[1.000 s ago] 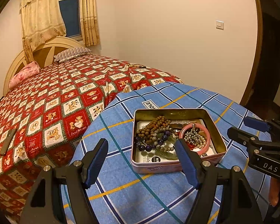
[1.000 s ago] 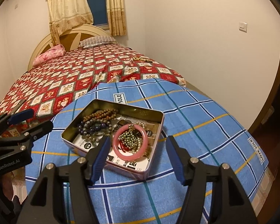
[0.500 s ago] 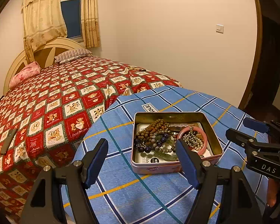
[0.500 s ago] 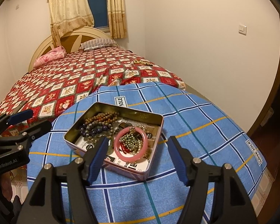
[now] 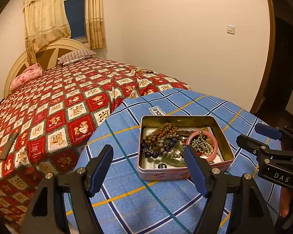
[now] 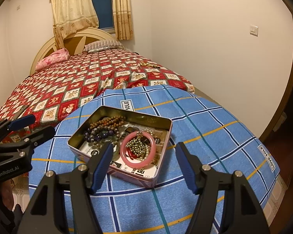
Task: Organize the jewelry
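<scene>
Pink rectangular metal tin [image 5: 162, 174], jewelry heaped inside; 2 grippers, left [image 5: 148, 172] and right [image 6: 143, 164], near, spread, empty; stage unsettled.

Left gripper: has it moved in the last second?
Yes. The left gripper has pulled back from the tin, which now sits smaller and higher between its fingers, with more wall showing.

Home bedroom, bed [image 5: 68, 97], curtained window [image 6: 101, 9]
</scene>
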`<action>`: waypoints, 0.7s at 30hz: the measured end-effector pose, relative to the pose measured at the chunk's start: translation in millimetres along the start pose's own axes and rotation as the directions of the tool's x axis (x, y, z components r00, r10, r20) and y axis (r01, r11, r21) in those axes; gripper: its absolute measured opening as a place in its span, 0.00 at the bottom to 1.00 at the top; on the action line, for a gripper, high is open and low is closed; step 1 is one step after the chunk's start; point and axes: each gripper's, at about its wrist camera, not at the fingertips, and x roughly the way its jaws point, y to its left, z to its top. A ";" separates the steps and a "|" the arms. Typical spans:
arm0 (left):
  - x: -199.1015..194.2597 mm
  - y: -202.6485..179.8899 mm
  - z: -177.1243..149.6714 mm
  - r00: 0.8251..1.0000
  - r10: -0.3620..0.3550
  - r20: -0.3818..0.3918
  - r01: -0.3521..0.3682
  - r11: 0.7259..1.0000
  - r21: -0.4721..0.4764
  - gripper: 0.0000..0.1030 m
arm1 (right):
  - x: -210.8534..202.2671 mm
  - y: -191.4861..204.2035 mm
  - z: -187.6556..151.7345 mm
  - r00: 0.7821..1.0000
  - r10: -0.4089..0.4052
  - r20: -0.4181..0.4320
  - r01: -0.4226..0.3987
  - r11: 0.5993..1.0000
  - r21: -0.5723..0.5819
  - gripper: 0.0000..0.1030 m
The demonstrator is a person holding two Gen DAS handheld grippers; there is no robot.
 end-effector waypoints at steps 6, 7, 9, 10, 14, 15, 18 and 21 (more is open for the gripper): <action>2.2 2.7 -1.2 1.000 0.002 -0.007 -0.002 1.000 -0.006 0.72 | 0.1 0.0 -0.2 1.000 0.000 0.001 0.000 1.000 -0.001 0.67; 2.1 3.3 -1.7 1.000 -0.001 -0.007 0.001 1.000 -0.006 0.72 | 0.1 -0.1 -0.3 1.000 0.000 0.001 0.000 1.000 -0.001 0.67; 1.9 3.2 -2.0 1.000 0.000 -0.007 0.000 1.000 -0.007 0.72 | 0.2 -0.1 -0.3 1.000 0.001 0.001 -0.001 1.000 0.000 0.67; 2.1 2.9 -2.2 1.000 -0.003 -0.007 0.003 1.000 -0.008 0.72 | 0.3 -0.2 -0.2 1.000 0.001 0.001 -0.001 1.000 -0.001 0.67; 2.5 4.0 -2.2 1.000 0.009 -0.006 -0.009 1.000 -0.012 0.72 | 0.3 -0.1 -0.5 1.000 0.000 0.000 0.000 1.000 0.000 0.67; 2.7 4.2 -2.4 1.000 0.018 -0.007 -0.018 1.000 -0.009 0.72 | 0.4 -0.2 -0.4 1.000 0.000 -0.001 0.000 1.000 0.001 0.67; 3.1 4.2 -2.4 1.000 0.029 -0.003 -0.030 1.000 -0.008 0.73 | 0.7 0.1 -1.9 1.000 -0.002 -0.003 0.002 1.000 0.002 0.67; 2.6 4.1 -2.1 0.999 0.046 0.004 -0.046 0.999 -0.006 0.78 | 1.1 1.0 -4.2 1.000 -0.003 -0.006 0.003 1.000 0.001 0.67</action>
